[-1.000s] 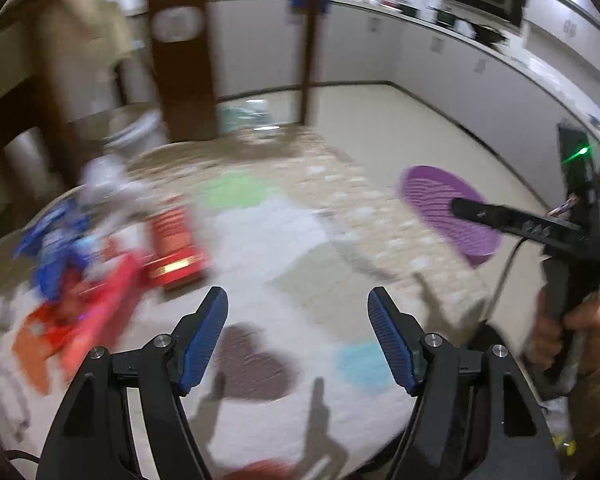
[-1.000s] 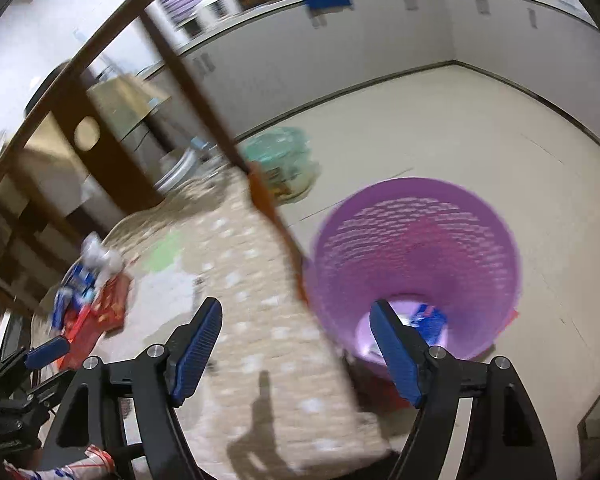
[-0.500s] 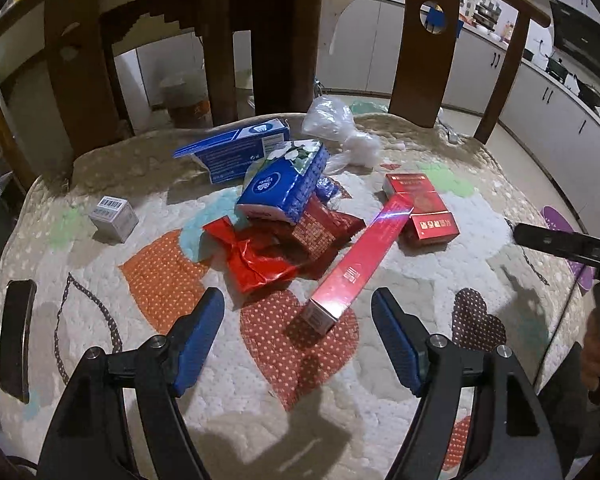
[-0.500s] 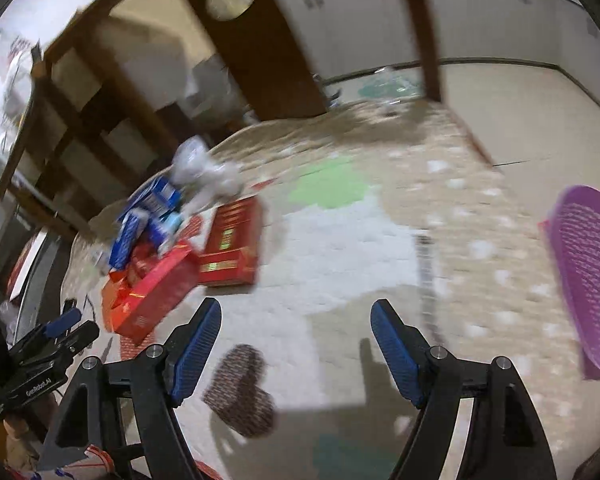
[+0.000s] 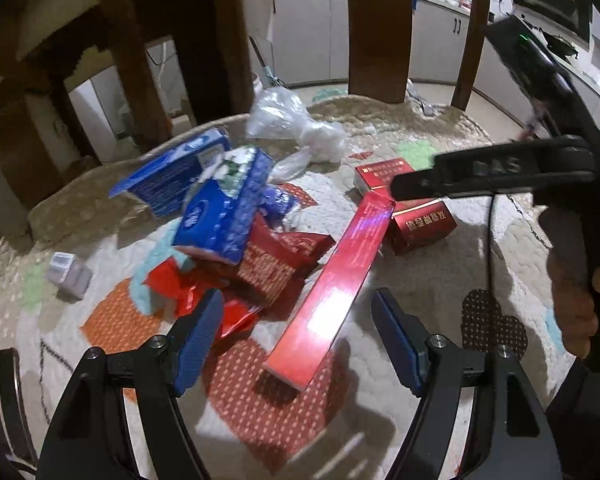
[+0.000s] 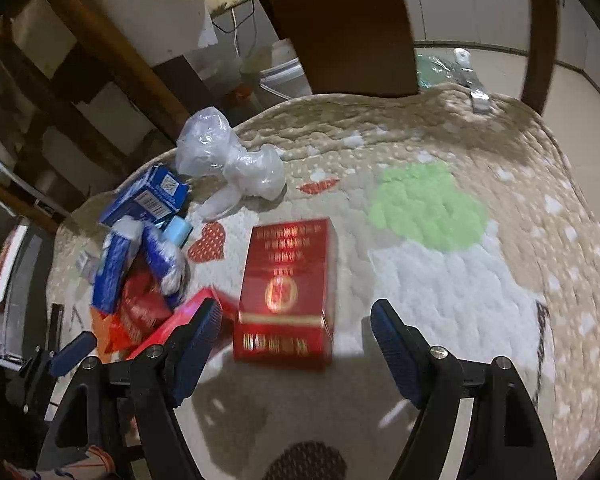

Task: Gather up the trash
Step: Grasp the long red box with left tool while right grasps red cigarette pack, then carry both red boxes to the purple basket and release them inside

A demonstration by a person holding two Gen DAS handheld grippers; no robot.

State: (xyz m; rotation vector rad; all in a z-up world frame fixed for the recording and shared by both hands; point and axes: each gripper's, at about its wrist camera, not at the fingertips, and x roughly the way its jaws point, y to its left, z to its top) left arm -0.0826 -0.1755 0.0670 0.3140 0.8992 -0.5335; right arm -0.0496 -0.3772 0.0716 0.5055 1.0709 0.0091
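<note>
the left gripper (image 5: 296, 336) hangs low over the quilted cloth (image 5: 440, 288) that covers the tabletop, its blue-padded fingers (image 5: 198, 334) spread wide and holding nothing. the near end of a long red box (image 5: 334, 292) lies between them, not touching either pad; the box runs diagonally away to the right, where its far end reaches a squat red carton (image 5: 416, 220).

left of the long box sits a heap of trash: a crumpled red wrapper (image 5: 268, 268), a blue tissue pack (image 5: 224, 216) leaning on top of it, and a flat blue box (image 5: 172, 178) behind. a clear plastic bag (image 5: 292, 124) lies at the far edge of the heap, and a small grey box (image 5: 68, 274) sits alone well to the left. wooden chair backs (image 5: 376, 28) stand beyond the tabletop.

the right gripper (image 6: 296, 336) is also spread wide and empty, hovering over the same cloth (image 6: 460, 272). the squat red carton (image 6: 288, 292) lies flat just ahead of it, closer to its left finger (image 6: 198, 336) than to its right one. in the left wrist view the right gripper (image 5: 496, 170) reaches in from the right above that carton, with the person's right hand (image 5: 572, 284) on the handle.

the plastic bag (image 6: 228, 156) and blue box (image 6: 148, 196) lie further back on the left.
</note>
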